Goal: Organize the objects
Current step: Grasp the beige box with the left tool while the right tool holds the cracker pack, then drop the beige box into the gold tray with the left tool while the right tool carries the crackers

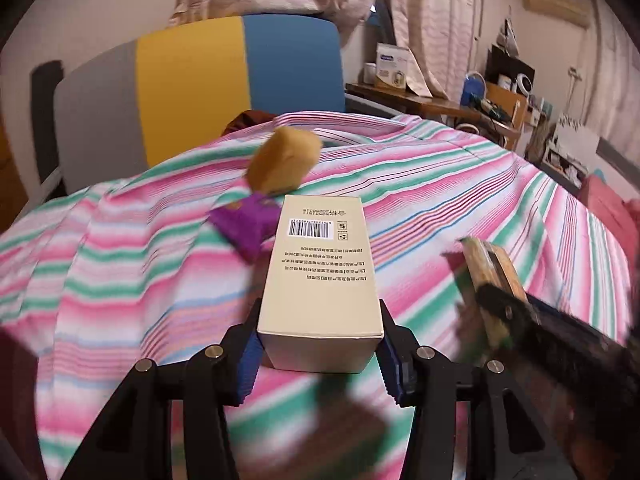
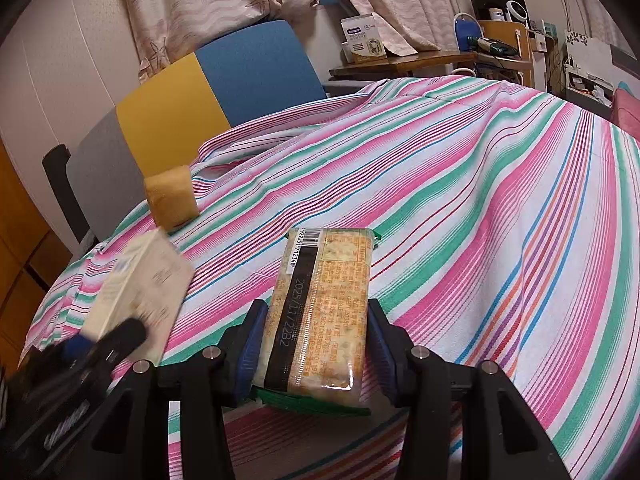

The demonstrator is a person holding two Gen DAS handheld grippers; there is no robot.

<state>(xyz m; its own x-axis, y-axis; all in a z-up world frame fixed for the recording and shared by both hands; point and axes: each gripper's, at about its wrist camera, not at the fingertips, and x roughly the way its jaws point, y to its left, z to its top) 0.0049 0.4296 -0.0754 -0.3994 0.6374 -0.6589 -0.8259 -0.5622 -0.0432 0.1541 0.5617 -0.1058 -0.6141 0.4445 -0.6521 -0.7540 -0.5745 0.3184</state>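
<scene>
1. A striped sheet [image 2: 460,184] covers the bed; no bin or tidy pile shows, so sorting looks to be in its carrying stage, goal unclear.
2. The left gripper [image 1: 318,354] is clamped on a cream box [image 1: 320,264], lifted above the sheet.
3. The right gripper [image 2: 314,354] is closed around a cracker pack [image 2: 324,308], also aloft.
4. Left to handle: a bread bun [image 2: 172,196] and a purple packet [image 1: 246,226] lying on the sheet, close together.
</scene>
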